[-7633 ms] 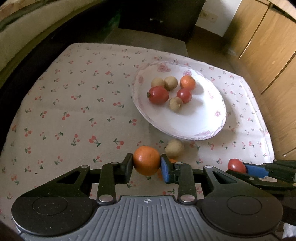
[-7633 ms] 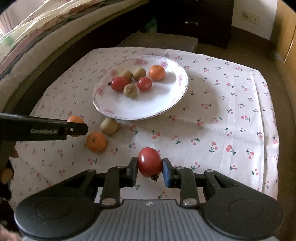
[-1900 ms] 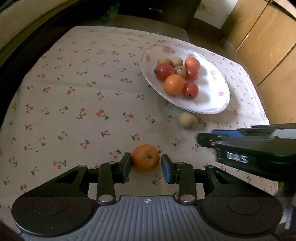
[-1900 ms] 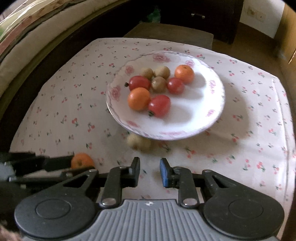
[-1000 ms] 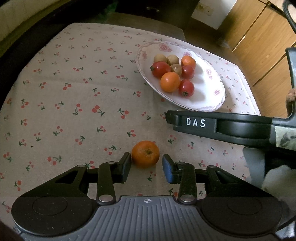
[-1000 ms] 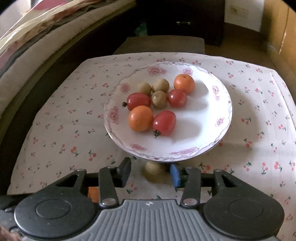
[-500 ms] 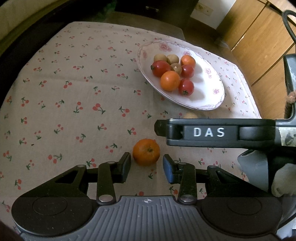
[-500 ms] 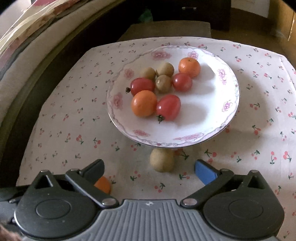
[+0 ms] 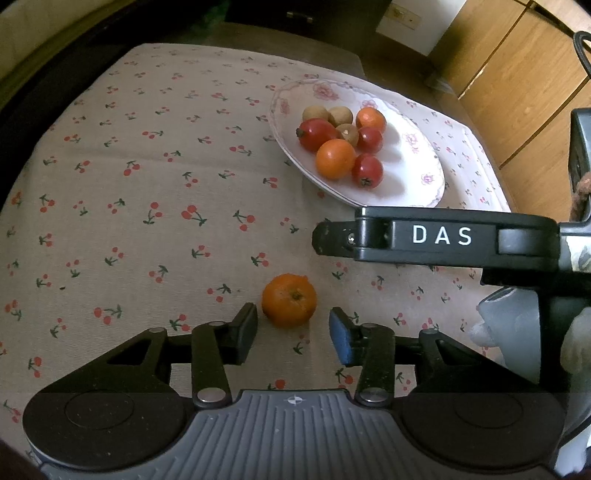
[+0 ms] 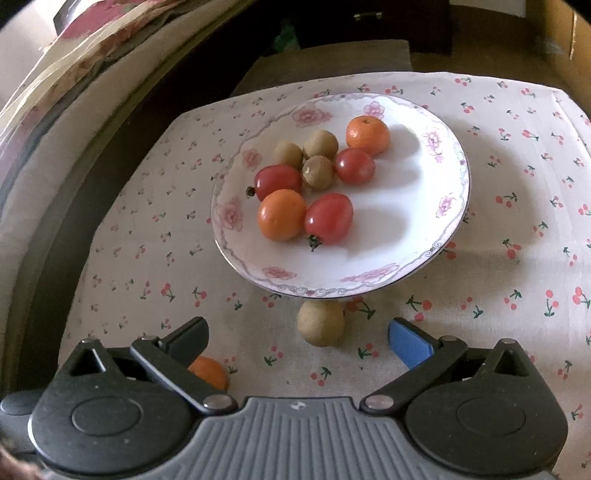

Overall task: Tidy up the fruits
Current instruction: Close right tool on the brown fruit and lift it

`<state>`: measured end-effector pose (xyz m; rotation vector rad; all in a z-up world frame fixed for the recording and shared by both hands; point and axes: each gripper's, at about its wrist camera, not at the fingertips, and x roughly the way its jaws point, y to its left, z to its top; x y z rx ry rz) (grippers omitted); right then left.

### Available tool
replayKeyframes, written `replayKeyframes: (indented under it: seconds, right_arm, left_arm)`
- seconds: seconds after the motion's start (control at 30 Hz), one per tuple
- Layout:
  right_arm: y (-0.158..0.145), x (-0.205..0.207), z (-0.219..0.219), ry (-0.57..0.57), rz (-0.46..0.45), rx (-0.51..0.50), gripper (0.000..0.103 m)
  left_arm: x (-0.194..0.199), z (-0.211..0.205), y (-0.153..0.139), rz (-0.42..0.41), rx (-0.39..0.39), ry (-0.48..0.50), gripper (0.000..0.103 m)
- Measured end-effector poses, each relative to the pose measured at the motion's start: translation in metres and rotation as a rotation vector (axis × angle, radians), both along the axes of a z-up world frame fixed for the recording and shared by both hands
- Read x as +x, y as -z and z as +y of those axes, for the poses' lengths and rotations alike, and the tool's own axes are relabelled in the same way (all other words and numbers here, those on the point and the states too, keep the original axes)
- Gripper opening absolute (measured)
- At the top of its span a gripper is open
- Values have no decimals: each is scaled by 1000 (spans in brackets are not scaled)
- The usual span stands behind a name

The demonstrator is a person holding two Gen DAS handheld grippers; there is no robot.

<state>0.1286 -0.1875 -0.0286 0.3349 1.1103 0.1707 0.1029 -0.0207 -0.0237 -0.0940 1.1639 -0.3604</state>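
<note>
A white floral plate holds several fruits: oranges, red tomatoes and small brown longans. A loose orange lies on the cherry-print cloth just ahead of my open left gripper, between the line of its fingers but untouched; it also shows in the right wrist view. A loose brown longan lies by the plate's near rim, between the wide-open fingers of my right gripper. The right gripper's side, marked DAS, crosses the left wrist view and hides the longan there.
The cherry-print tablecloth covers a small table. A sofa edge runs along the left. Wooden cabinets stand at the right. A dark cabinet is behind the table.
My right gripper has opened wide and come down around the loose longan. My left gripper has stayed open behind the loose orange, shifting only slightly.
</note>
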Motion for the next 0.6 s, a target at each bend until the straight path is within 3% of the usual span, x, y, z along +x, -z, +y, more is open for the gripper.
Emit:
replayKeyframes:
  seconds: [0.1, 0.2, 0.27, 0.3, 0.4, 0.53, 0.6]
  right_arm:
    - [-1, 0, 1, 3, -1, -13, 103]
    - [-5, -3, 7, 20, 0, -95, 84]
    - [-8, -6, 9, 4, -13, -149, 55]
    - [-8, -7, 8, -3, -12, -143, 46]
    - [-9, -11, 8, -28, 0, -116, 32]
    - [-10, -18, 9, -67, -6, -162, 12]
    - [-9, -21, 2, -63, 8, -153, 10]
  left_arm:
    - [0, -1, 0, 0, 0, 1, 54]
    - [-1, 0, 0, 0, -2, 1, 54]
    - [-1, 0, 0, -1, -2, 2, 54]
    - [-1, -1, 0, -2, -1, 3, 54]
    - [0, -1, 0, 0, 0, 0, 54]
    - [1, 0, 0, 0, 3, -7, 52]
    - [2, 1, 0, 1, 6, -19, 48]
